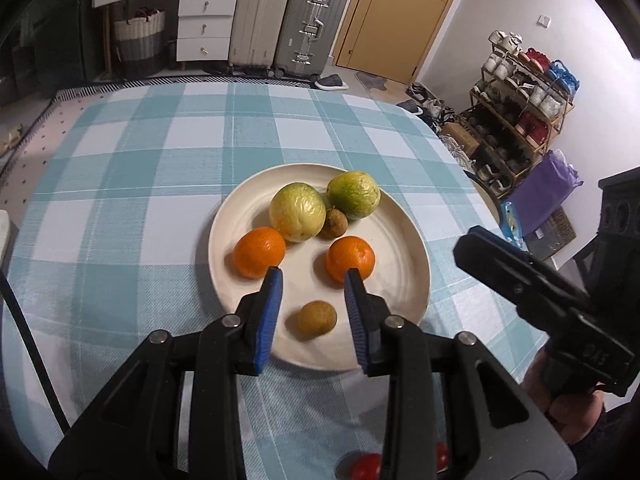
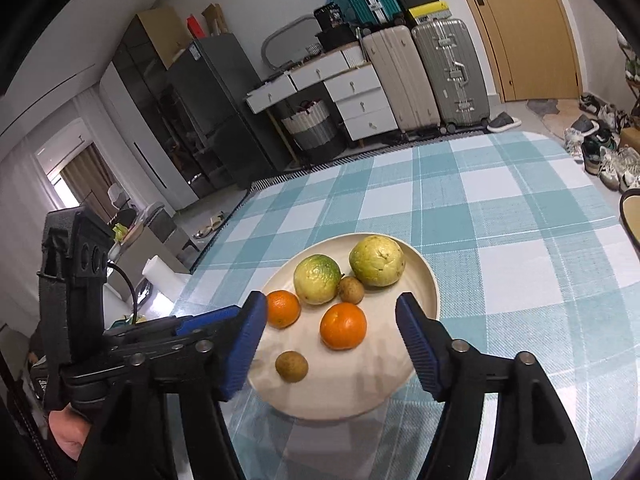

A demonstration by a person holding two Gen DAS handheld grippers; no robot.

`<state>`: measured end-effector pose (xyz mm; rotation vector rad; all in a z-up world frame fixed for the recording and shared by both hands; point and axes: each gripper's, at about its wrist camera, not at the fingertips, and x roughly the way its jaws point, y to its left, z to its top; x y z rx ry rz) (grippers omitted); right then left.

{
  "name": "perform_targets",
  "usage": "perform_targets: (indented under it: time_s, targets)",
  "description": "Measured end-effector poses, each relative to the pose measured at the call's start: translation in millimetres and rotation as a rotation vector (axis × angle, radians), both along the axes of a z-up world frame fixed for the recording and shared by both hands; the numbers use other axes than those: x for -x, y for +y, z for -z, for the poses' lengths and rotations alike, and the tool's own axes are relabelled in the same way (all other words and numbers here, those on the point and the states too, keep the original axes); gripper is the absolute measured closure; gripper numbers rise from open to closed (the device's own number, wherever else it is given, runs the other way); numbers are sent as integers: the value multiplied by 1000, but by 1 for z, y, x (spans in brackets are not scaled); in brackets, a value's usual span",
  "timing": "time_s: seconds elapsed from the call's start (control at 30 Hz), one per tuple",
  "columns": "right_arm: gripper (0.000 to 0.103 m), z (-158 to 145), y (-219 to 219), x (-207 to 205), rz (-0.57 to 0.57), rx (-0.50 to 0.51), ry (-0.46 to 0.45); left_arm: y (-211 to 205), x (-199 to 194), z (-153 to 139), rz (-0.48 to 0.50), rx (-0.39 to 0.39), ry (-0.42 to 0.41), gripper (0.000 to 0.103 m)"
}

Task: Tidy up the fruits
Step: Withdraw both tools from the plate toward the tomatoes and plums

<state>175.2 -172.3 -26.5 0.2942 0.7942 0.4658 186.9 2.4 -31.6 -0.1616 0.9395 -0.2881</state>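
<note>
A round cream plate [image 1: 400, 240] sits on a surface w/ a teal-and-white checked cloth [image 1: 140, 200]. On the plate: two green-yellow guavas [image 1: 297, 212] at the far side, a small brown longan [image 1: 333, 223] touching them, two oranges [image 1: 350, 259] in the middle, and a second longan [image 1: 316, 318] alone near the front rim. Left tongs [image 1: 313, 274] are open and empty, just above the front of the plate. Right tongs [image 2: 331, 300] are spread wide, also empty, framing the plate.
</note>
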Motion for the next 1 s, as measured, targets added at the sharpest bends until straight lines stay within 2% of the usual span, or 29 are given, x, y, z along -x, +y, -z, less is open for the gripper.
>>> perform_targets:
  time_s: [0.17,0.23,0.3,0.47,0.53,0.9,1.0]
  targets:
    - [27,-5,-5,15,0,6,-22,-2,17,-5,-9,-32,-15,69]
    - [26,-7,-7,21,-1,9,-33,-2,24,-8,-17,-49,-25,54]
    - [23,-10,-8,28,-2,12,-42,-2,30,-11,-19,-50,-42,43]
    - [18,-16,-12,42,-2,15,-61,-2,46,-18,-23,-56,-67,37]
    - [17,-17,-13,48,-1,15,-66,-1,53,-21,-30,-55,-73,26]
    - [12,-24,-13,81,-5,27,-103,3,86,-28,-43,-79,-128,18]
    - [10,-25,-14,89,-6,25,-106,2,96,-30,-53,-95,-155,6]
